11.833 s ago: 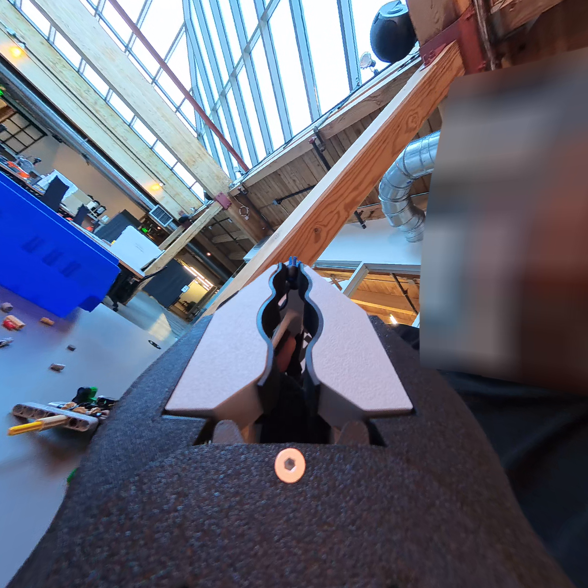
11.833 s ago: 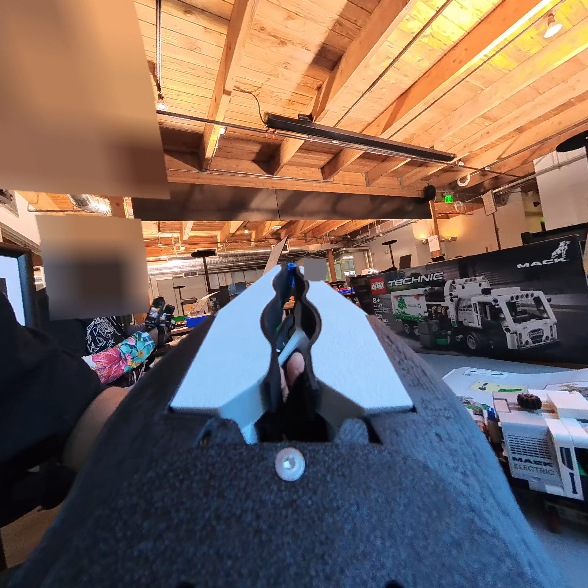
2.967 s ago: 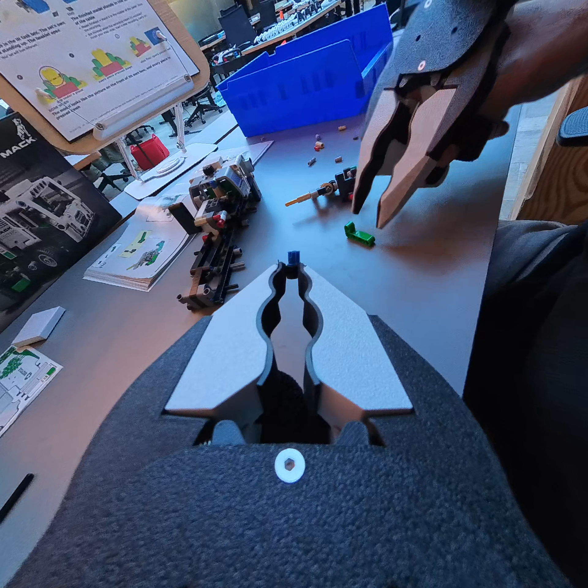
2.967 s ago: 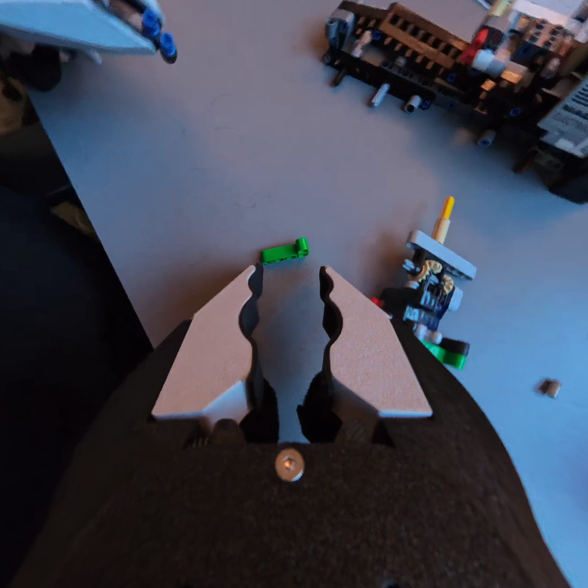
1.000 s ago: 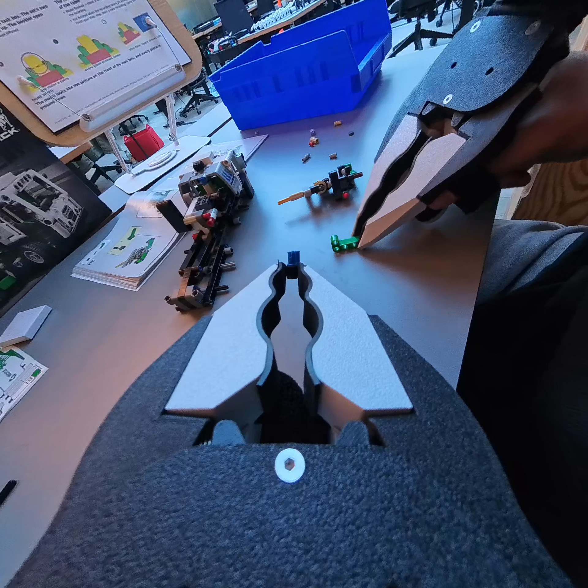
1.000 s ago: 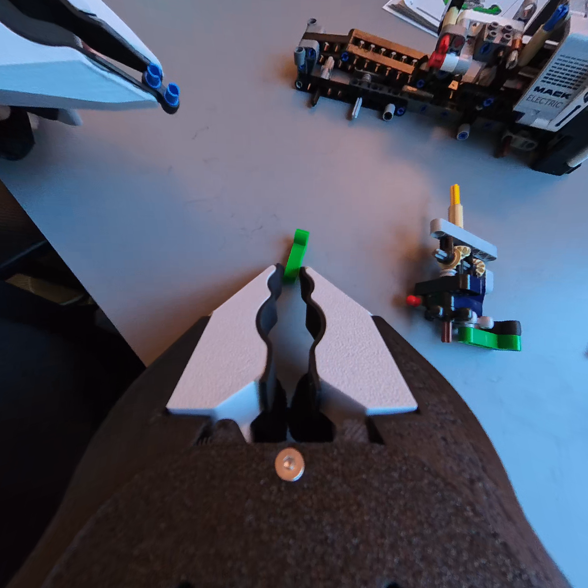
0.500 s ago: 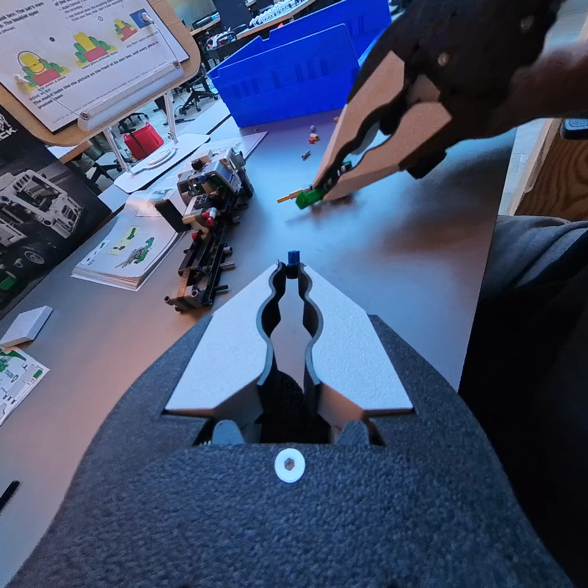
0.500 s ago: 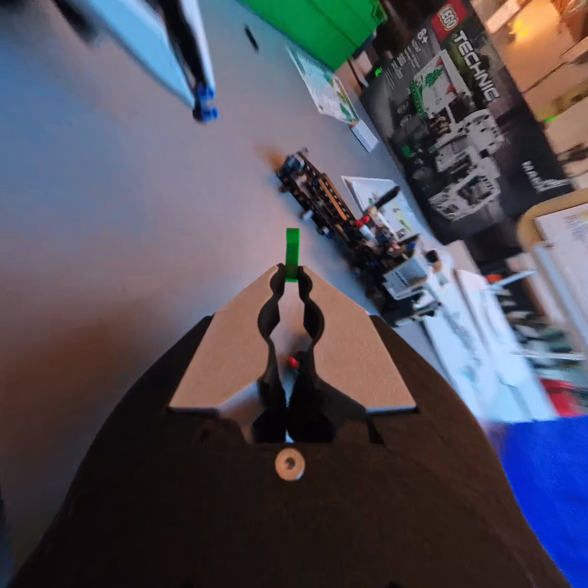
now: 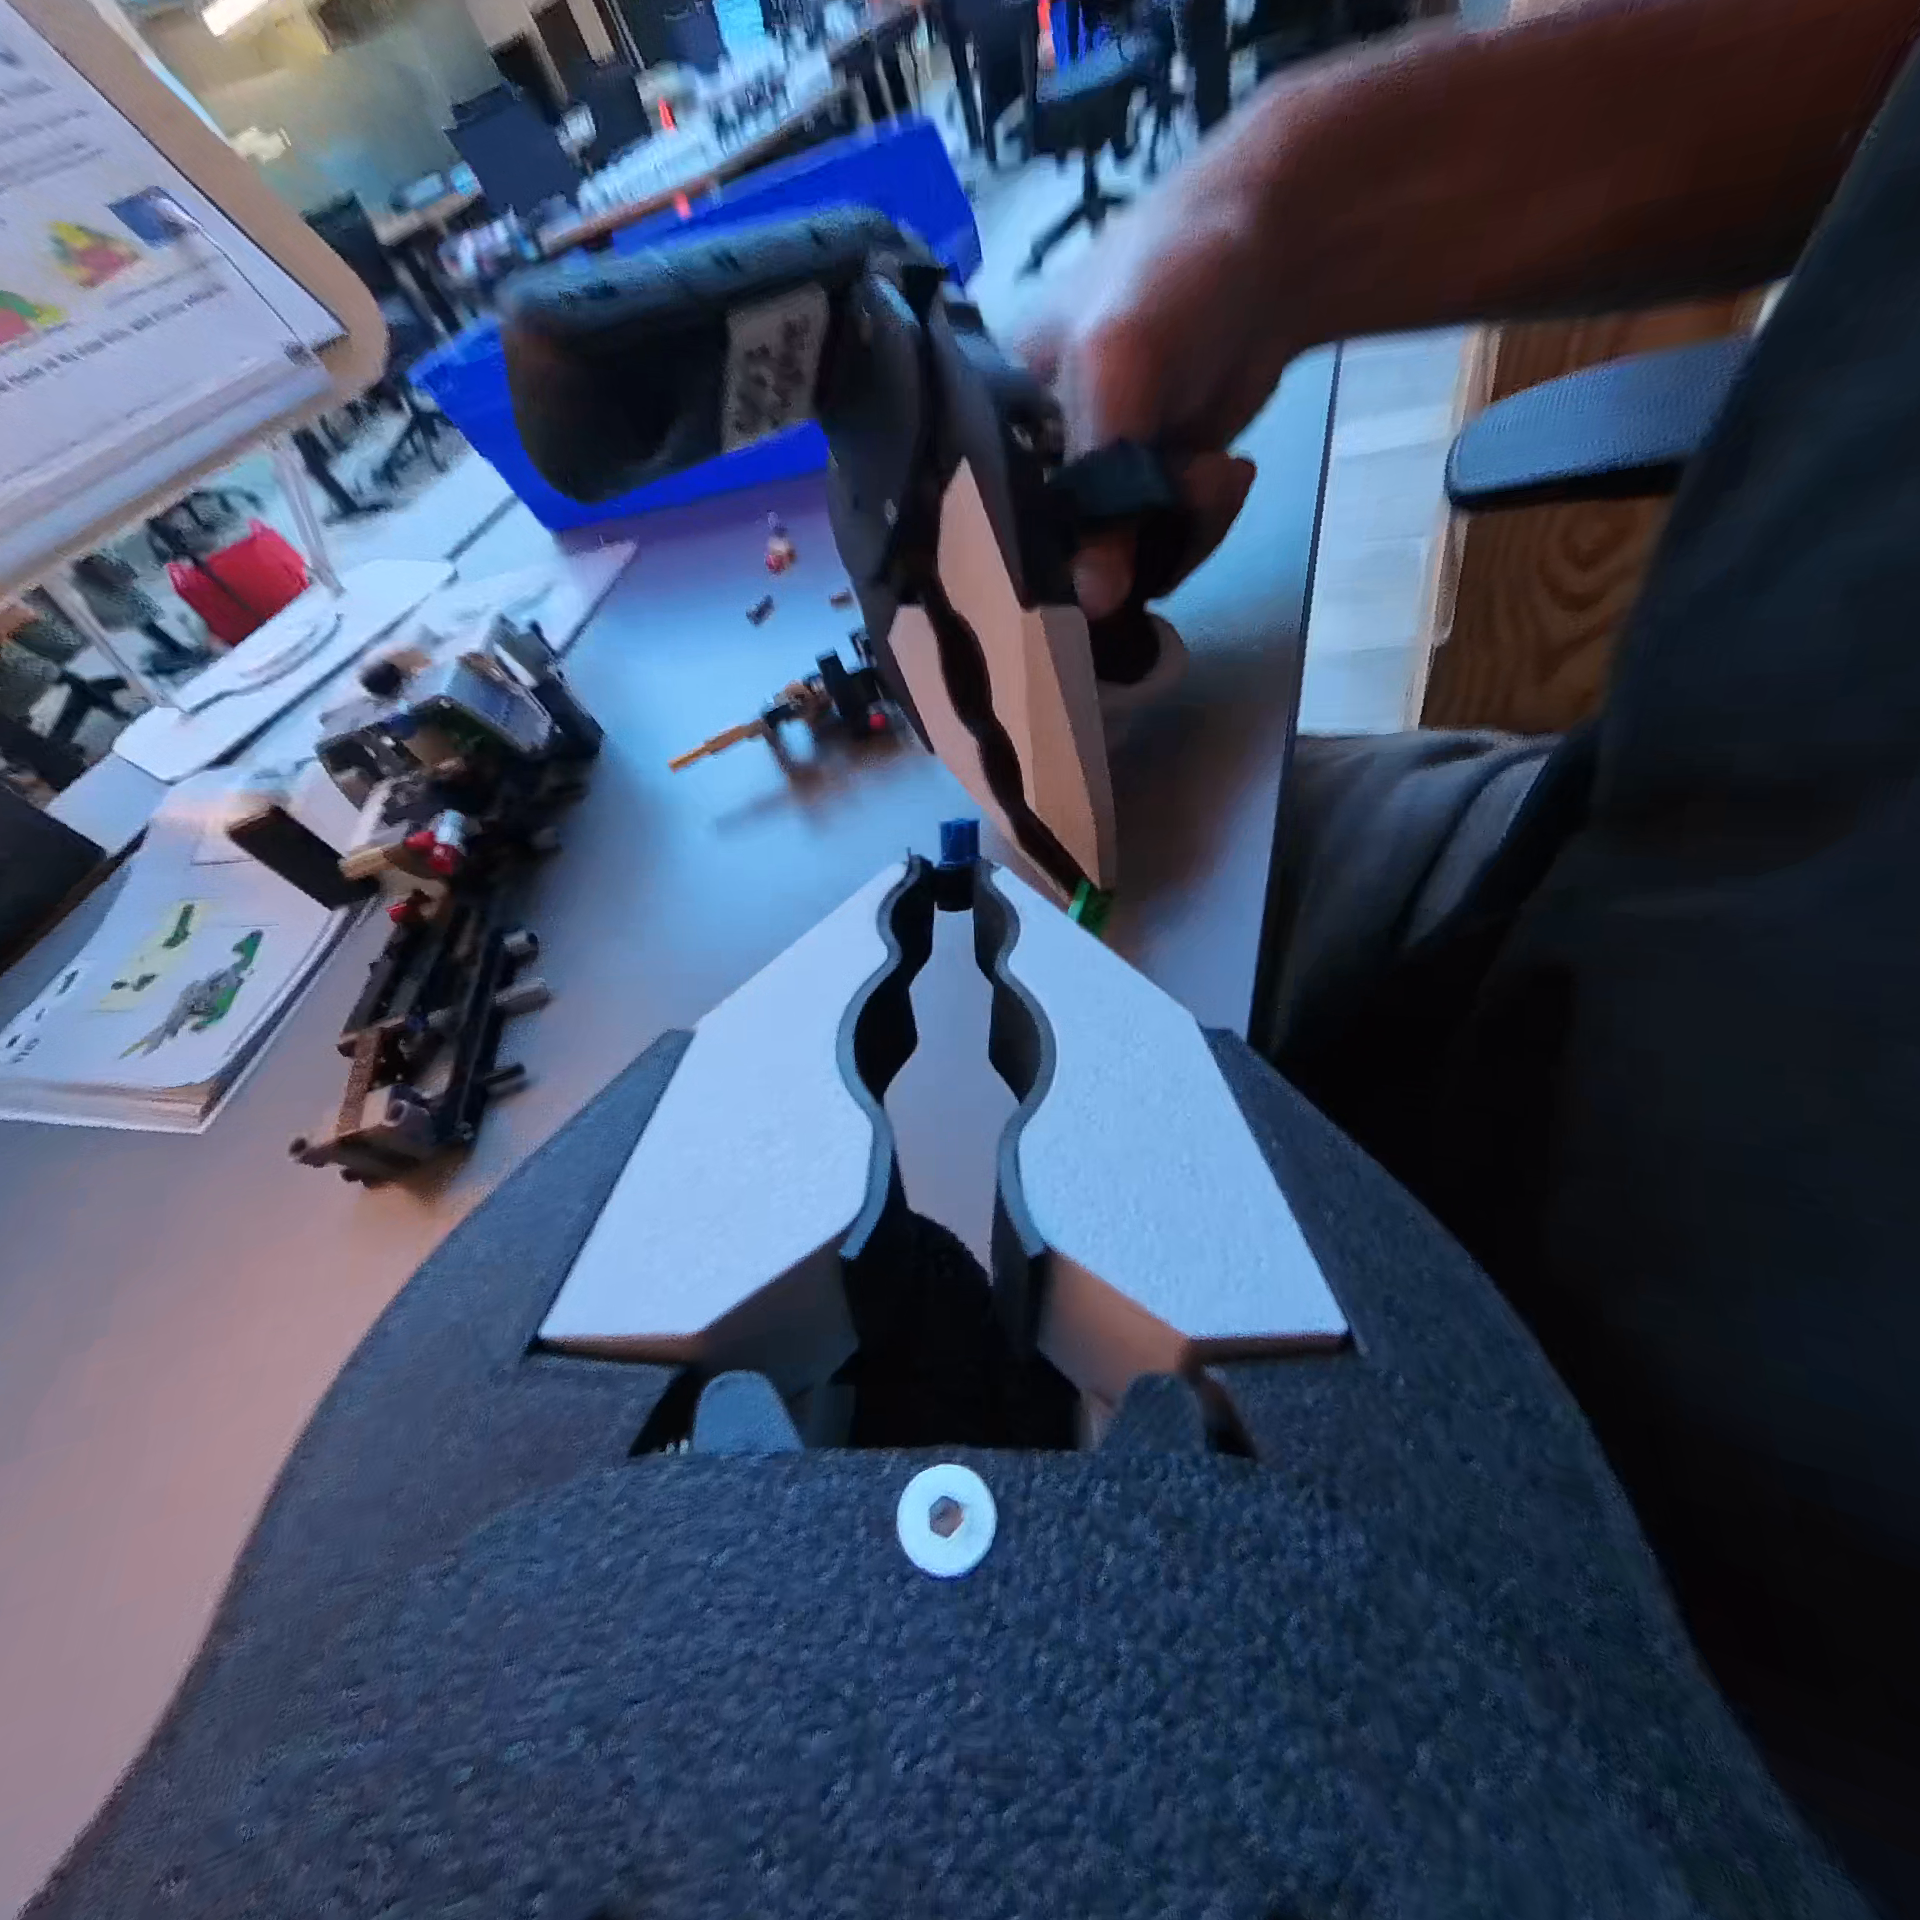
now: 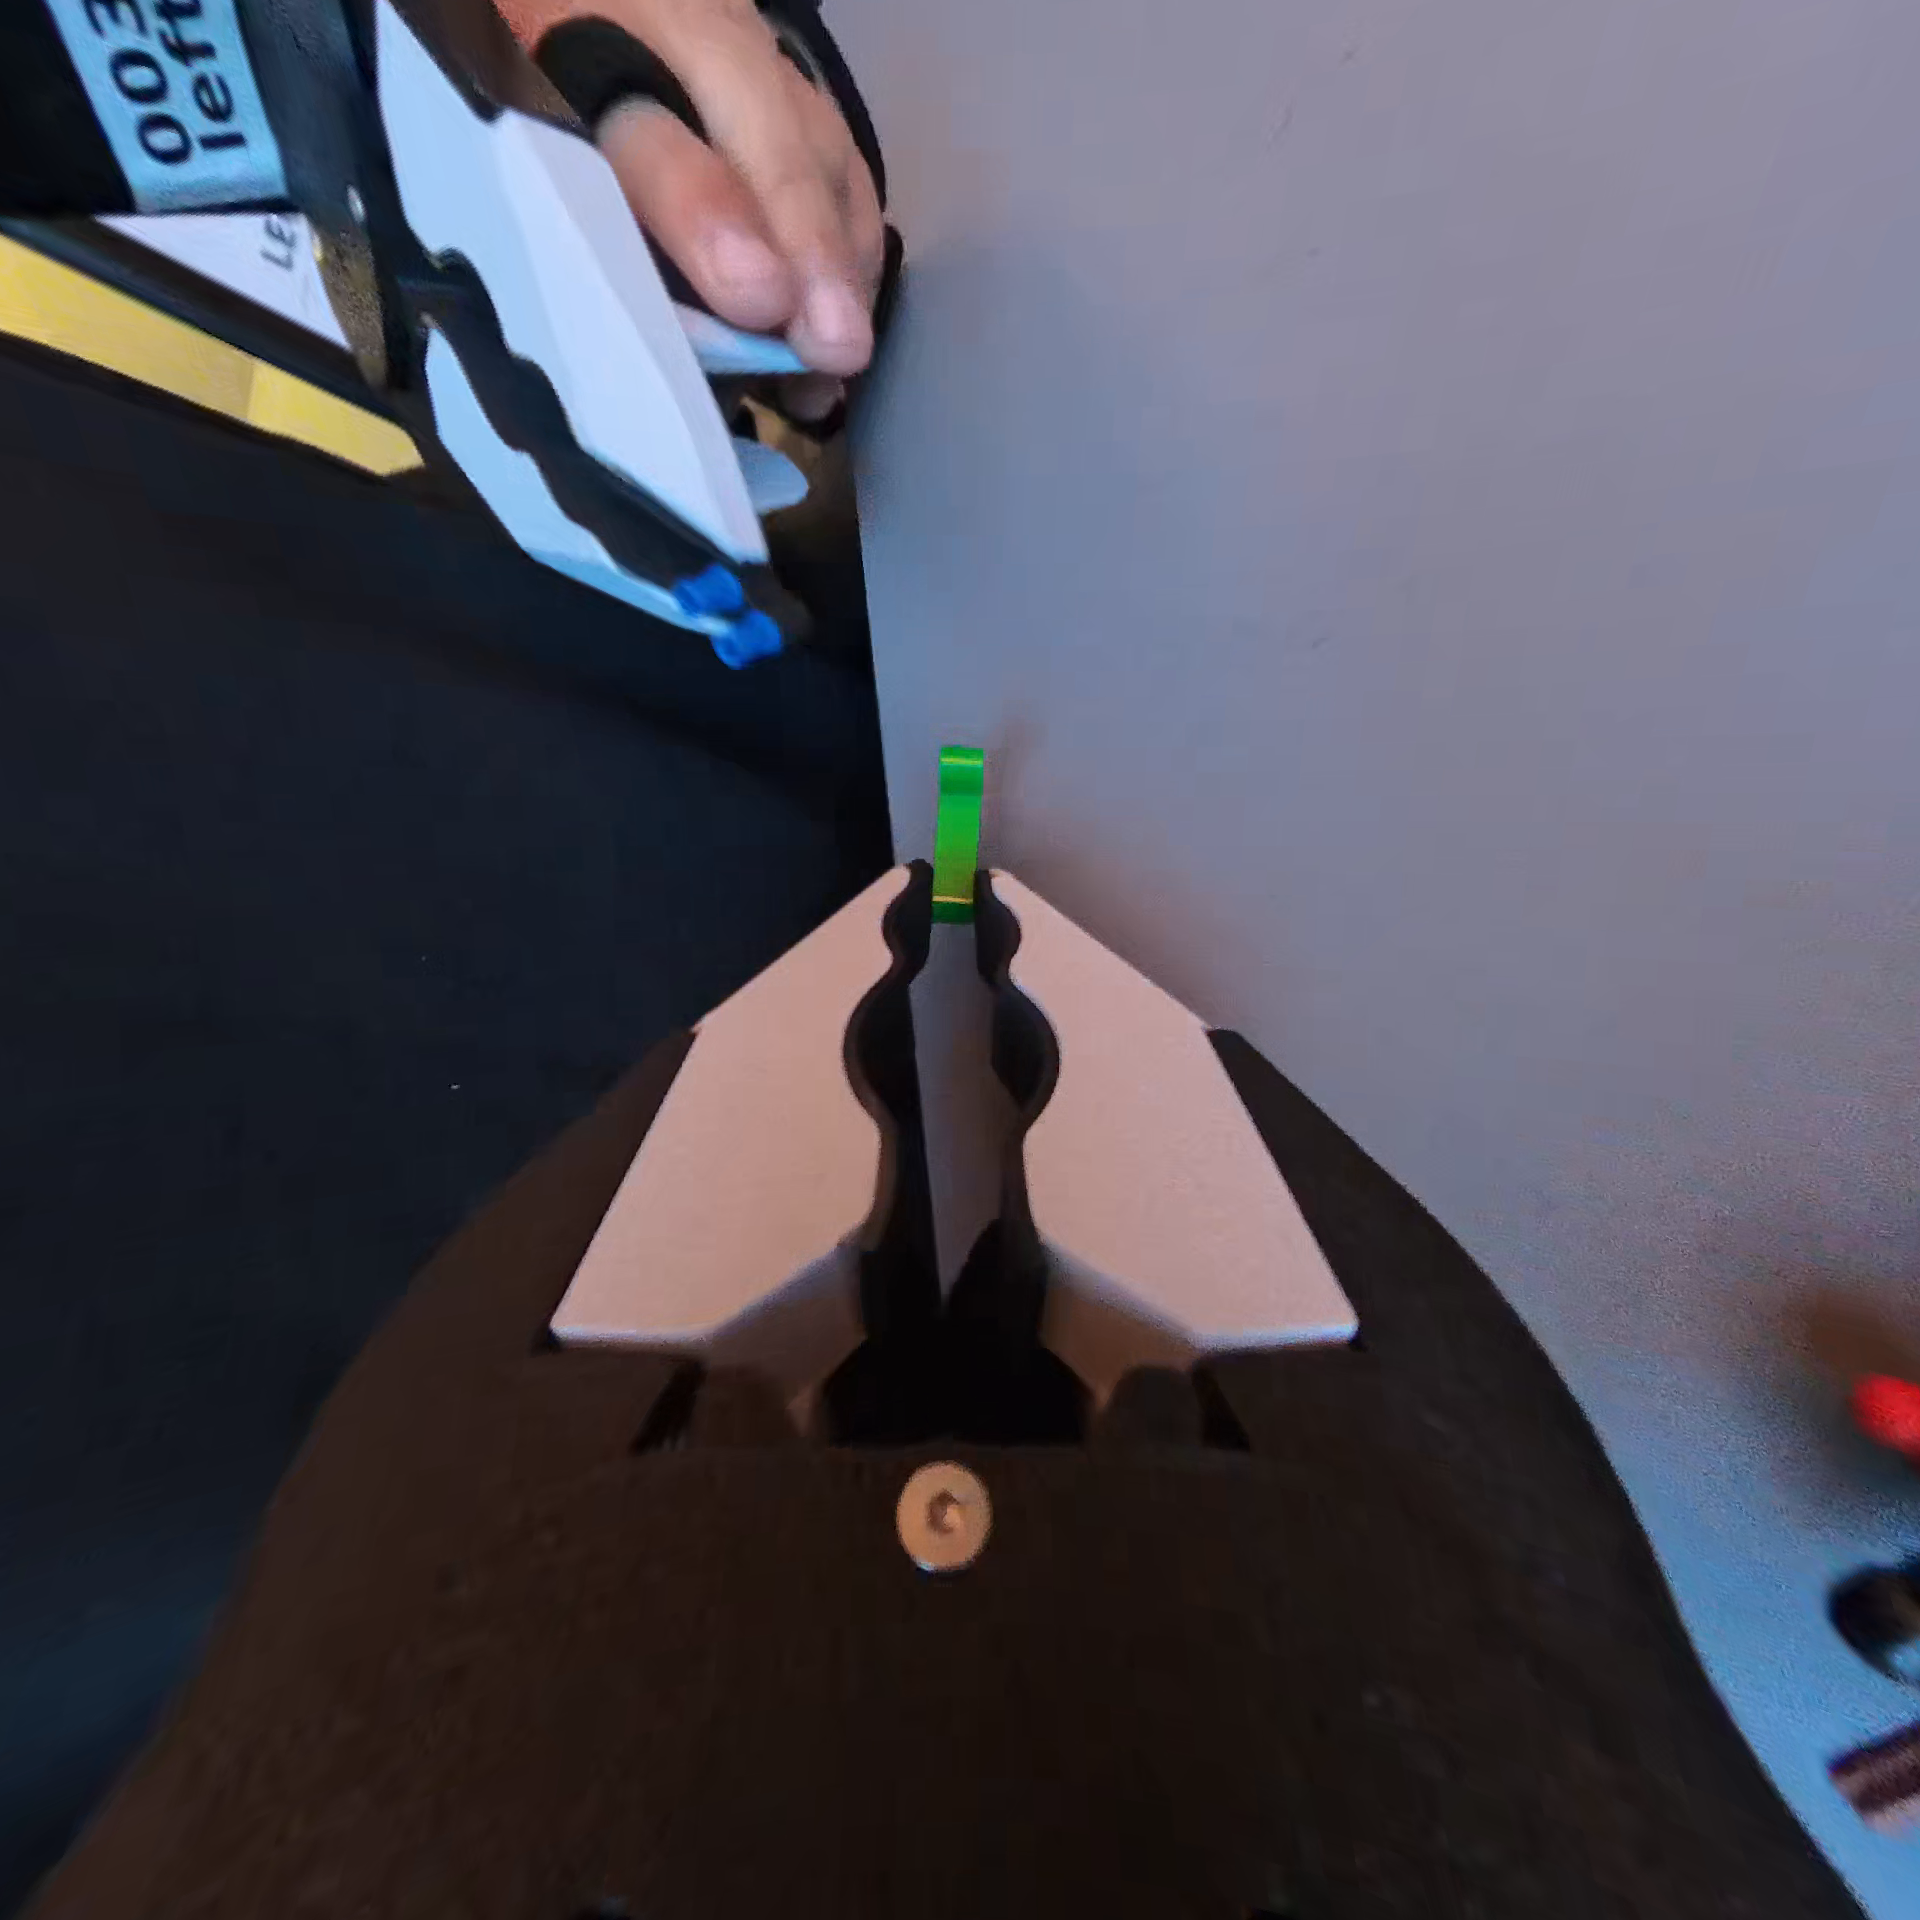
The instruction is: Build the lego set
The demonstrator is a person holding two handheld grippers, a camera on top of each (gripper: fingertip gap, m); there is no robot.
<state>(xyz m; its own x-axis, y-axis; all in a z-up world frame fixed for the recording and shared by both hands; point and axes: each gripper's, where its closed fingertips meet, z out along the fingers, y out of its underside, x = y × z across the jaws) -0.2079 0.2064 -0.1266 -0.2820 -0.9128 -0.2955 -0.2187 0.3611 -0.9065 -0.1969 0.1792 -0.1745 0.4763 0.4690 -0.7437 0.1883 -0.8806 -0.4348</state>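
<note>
My right gripper [image 10: 951, 894] is shut on a small green Lego beam [image 10: 957, 831] that sticks out past its tips, over the grey table's near edge. In the left wrist view the right gripper [image 9: 1086, 888] points down, with the green beam [image 9: 1088, 906] just right of my left fingertips. My left gripper [image 9: 951, 883] is shut on a small blue pin piece [image 9: 957, 836]. In the right wrist view the left gripper [image 10: 727, 623] shows at upper left, its blue piece [image 10: 727, 620] a short way from the green beam and apart from it.
The dark truck chassis [image 9: 436, 935] lies on the table [image 9: 675, 883] to the left, beside an instruction booklet [image 9: 135, 997]. A small gear assembly with a yellow axle [image 9: 810, 717] sits farther back. A blue bin [image 9: 727, 343] and a clipboard stand [image 9: 156, 260] stand behind. Loose small parts lie near the bin.
My right gripper has picked the green beam off the table, lifted it, then swung it back to the near table edge beside my left gripper's tips. The left gripper has kept hold of the blue piece.
</note>
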